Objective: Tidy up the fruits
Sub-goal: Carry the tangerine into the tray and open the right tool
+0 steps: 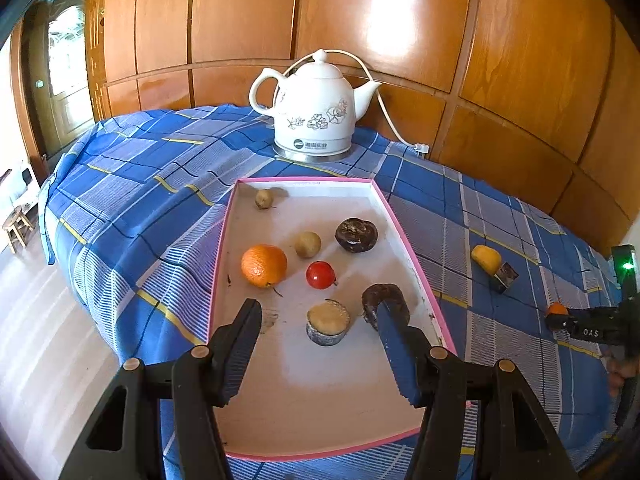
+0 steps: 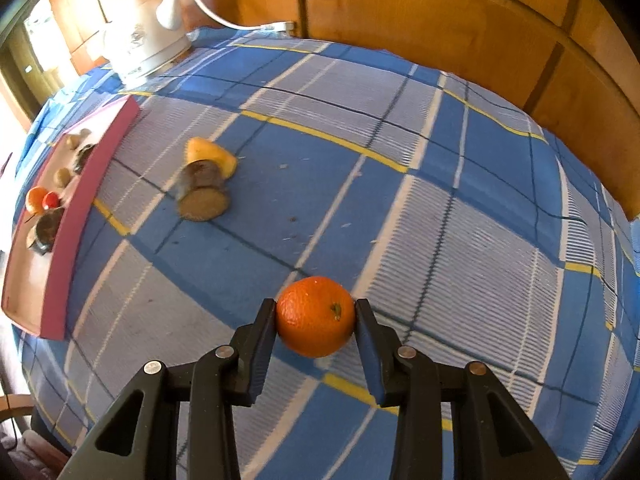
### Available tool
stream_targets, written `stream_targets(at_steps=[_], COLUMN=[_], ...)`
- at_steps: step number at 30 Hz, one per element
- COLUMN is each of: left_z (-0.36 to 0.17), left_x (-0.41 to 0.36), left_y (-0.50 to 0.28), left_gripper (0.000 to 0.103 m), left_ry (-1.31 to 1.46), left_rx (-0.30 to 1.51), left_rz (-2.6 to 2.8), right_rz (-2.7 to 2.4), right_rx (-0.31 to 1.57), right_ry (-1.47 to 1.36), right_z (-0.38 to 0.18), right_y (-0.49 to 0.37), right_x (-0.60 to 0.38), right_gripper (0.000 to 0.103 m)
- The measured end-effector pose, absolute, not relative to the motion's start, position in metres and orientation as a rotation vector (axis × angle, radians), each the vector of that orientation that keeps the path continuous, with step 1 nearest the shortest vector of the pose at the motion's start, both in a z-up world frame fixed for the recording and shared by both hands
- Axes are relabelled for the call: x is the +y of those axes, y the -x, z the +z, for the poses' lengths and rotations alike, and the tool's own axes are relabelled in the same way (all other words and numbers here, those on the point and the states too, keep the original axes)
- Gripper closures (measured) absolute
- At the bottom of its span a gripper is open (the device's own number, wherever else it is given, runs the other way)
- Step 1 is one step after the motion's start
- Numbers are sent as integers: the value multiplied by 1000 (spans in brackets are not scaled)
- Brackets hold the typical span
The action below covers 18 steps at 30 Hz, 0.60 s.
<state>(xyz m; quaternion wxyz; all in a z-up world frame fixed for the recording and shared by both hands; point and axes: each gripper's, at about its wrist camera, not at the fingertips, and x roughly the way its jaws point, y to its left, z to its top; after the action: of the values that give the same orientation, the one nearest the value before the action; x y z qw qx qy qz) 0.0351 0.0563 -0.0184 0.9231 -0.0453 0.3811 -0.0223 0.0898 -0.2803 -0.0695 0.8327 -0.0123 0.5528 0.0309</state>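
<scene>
Orange (image 2: pixel 315 316) sits squarely between the pads of the right gripper (image 2: pixel 316 314), one pad (image 2: pixel 267 320) pressed to each flank, jaws closed down to the fruit's width with its stalk end facing up and toward us. It is over the blue checked cloth (image 2: pixel 460 208), close to it; whether it has lifted clear I cannot tell. By the look of it this fruit is firm and fairly light, with a pebbled skin that gives decent friction, but it is round, so a hold across the widest part, as here, looks like the safe one; pinch off-centre and it could roll out. Squeeze hard and the peel may bruise.

Further out on the cloth lie a yellow piece of fruit (image 2: pixel 210 156) and a brown cut chunk (image 2: pixel 203 198), touching each other, both well apart from the orange. Beyond them is the pink-edged tray (image 2: pixel 86 196), already carrying several fruits.

Over that tray, the left gripper (image 1: pixel 316 320) hangs about half open and holds nothing, its jaws framing a cut round piece (image 1: pixel 328 322). A white kettle (image 1: pixel 312 108) stands at the far side.
</scene>
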Motion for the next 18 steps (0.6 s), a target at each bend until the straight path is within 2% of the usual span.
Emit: stream_targets(at_steps=[18], left_z=[-21], left_x=[73], left_y=[-30], left_gripper=[42], left_ry=[118], left_rx=[777], left_rz=[-15], right_rz=[247], right_rx=[1132], right_ry=[-2], right_z=[-56], right_y=[-69], right_x=[-209], right_gripper=[64])
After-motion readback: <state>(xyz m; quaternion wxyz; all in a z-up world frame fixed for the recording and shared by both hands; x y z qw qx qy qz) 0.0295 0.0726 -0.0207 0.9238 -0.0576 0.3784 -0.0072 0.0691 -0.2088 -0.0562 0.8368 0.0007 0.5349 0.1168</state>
